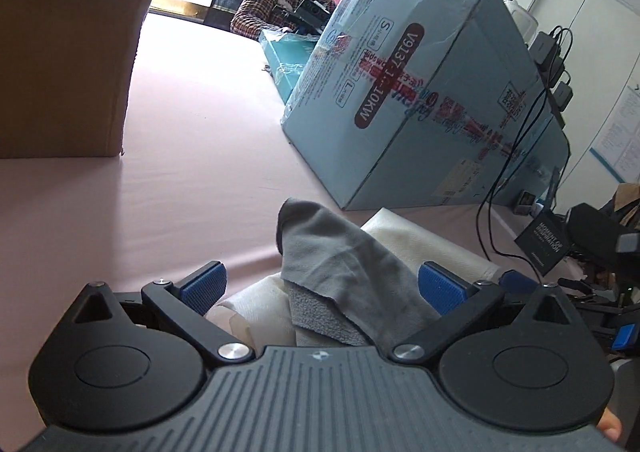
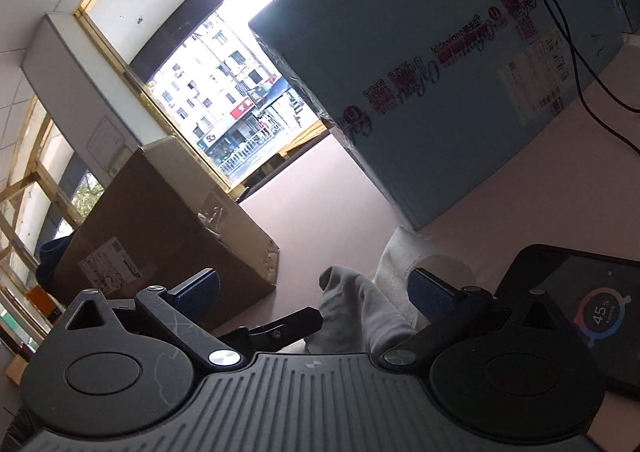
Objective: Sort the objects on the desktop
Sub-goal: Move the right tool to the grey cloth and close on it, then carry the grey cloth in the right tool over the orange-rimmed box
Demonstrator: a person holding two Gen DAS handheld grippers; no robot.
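The left claw (image 1: 322, 284) stands wide open just above the pink tabletop (image 1: 192, 212), its 2 blue pads (image 1: 204, 284) spread to either side of a grey cloth (image 1: 340, 276) without pressing it. That grey cloth is crumpled into a peak and lies on top of a white cloth (image 1: 432, 244), which rests flat on the tabletop in front of the big light-blue carton (image 1: 420, 92). Left of the carton, across a bare stretch of tabletop, stands a brown cardboard box (image 1: 64, 64). Behind the carton's far corner a person in a checked top (image 1: 268, 0) sits at the tabletop beside a smaller teal box (image 1: 286, 56). Black cables (image 1: 504, 172) hang down the carton's right side. In the right wrist view, the right claw (image 2: 314, 290) is also open, its pads apart around the same grey cloth (image 2: 360, 312), with the white cloth (image 2: 404, 256) just beyond it toward the carton (image 2: 460, 92). A black finger of the other claw (image 2: 280, 328) reaches in from the left and touches the grey cloth. Right of the cloths, near the carton's front, lies a dark phone (image 2: 580, 308) whose screen reads 45%.
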